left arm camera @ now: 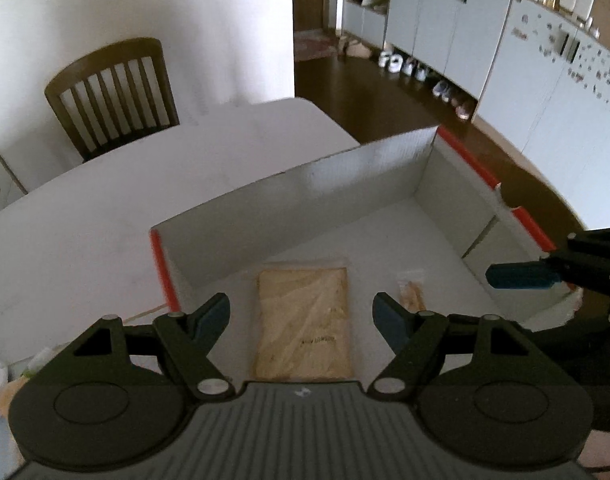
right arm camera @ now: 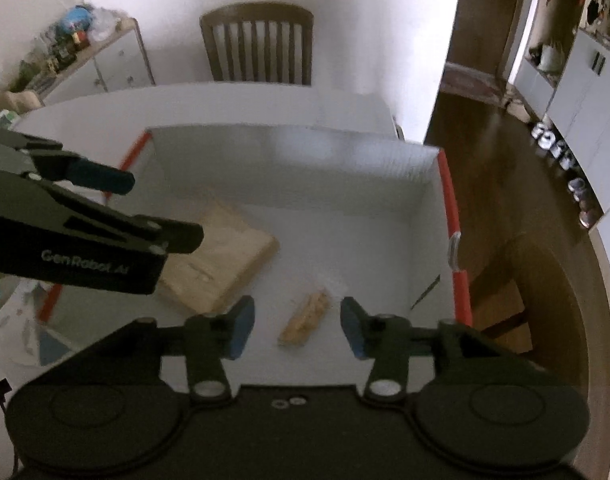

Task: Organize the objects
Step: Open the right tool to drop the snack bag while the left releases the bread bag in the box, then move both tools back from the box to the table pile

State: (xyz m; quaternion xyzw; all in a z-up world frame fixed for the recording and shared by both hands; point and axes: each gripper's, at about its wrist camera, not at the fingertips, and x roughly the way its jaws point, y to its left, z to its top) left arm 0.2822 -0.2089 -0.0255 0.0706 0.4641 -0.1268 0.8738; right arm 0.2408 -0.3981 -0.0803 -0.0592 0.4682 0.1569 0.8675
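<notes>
- I have both tools hanging over the white cardboard box (right arm camera: 297, 168), which sits on the white tabletop (left arm camera: 105, 208) near its right edge; its red-trimmed rims and open top make it look like the collecting bin for this tidy-up.
- My left gripper (left arm camera: 301, 316) is spread wide with nothing between its blue pads, poised above the flat tan packet (left arm camera: 303, 324). I judge that packet is already put away: it lies flat on the box floor toward the left wall.
- My right gripper (right arm camera: 297, 326) is likewise spread and empty, straddling from above the small clear-wrapped snack (right arm camera: 305, 318), which lies on the box floor near the middle, apart from the tan packet (right arm camera: 221, 256).
- Both things resting inside suggests to me that the drops are done and the tongs were opened to let go; that is a guess from how things lie.
- Writing: the side of the left tool, seen from the right camera, reads "GenRobot.AI". The tan packet carries a short dark printed line, too blurred for me to read.
- More clutter sits on the tabletop past the box's left wall (right arm camera: 25, 312), perhaps next in line; I cannot tell what it is.
</notes>
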